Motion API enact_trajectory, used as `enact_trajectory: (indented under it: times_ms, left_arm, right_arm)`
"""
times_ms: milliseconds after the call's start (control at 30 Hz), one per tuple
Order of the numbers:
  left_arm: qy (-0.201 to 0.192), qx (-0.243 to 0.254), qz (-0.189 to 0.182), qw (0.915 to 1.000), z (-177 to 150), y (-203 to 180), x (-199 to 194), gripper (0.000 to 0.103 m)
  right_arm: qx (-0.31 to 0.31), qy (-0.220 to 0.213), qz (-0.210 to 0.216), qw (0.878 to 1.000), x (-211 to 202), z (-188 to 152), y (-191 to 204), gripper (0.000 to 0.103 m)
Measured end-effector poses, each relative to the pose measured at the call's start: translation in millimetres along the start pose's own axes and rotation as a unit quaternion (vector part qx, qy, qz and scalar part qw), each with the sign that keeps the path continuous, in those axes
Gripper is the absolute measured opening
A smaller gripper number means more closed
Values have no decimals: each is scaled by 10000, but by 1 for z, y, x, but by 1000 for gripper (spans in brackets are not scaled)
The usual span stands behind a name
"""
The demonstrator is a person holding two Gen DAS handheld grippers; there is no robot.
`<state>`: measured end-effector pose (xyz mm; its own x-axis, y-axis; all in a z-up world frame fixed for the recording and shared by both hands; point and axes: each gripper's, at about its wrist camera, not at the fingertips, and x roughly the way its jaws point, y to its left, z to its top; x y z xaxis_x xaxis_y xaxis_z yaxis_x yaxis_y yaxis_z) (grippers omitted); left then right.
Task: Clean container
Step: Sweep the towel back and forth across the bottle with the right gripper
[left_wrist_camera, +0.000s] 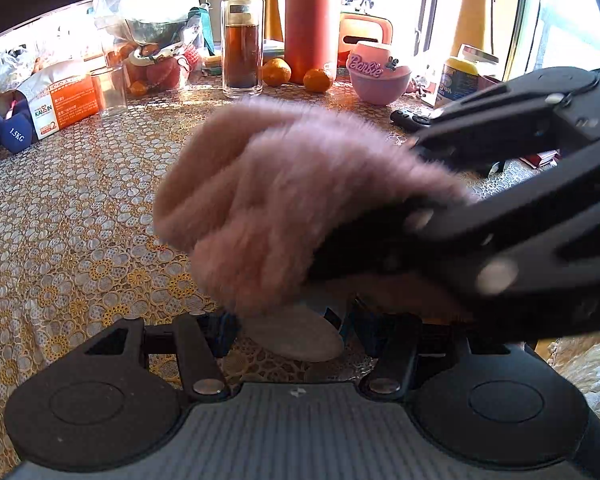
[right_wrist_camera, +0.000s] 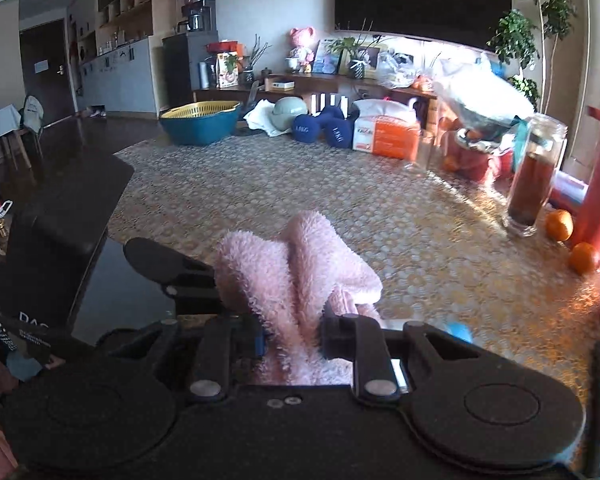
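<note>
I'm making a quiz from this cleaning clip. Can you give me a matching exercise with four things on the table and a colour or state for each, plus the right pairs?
Things:
1. fluffy cloth
2. glass bottle
3. Barbie bowl
4. dumbbells

Colours or states:
A. dark blue, lying at the table's far edge
B. pink, clamped between the right gripper's jaws
C. upright, holding brown liquid
D. lilac, with a pink lid

Pairs: 1-B, 2-C, 3-D, 4-A
</note>
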<state>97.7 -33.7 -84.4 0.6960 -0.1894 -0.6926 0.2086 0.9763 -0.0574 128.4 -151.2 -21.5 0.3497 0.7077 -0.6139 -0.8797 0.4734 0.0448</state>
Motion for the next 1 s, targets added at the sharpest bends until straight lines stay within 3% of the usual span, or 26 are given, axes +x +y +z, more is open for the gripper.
enact_trajectory:
  times_ms: [133, 567, 767, 1000]
  left_arm:
    - [-14, -3, -3, 10000, 0, 0, 0, 58]
    - [-68, -97, -93, 9999, 1, 4, -2, 58]
    - [-72, -644, -521, 9965, 5, 17, -8, 56]
    - [-198, -1210, -877, 9886, 8, 30, -15, 60]
  right_arm:
    - [102, 94, 16, 9999, 10, -2, -9, 22]
    - [647, 222, -1139, 9911, 13, -8, -86, 23]
    - [966, 147, -1133, 9888, 9, -19, -98, 23]
    - [913, 121, -1214, 9883, 9, -18, -93, 23]
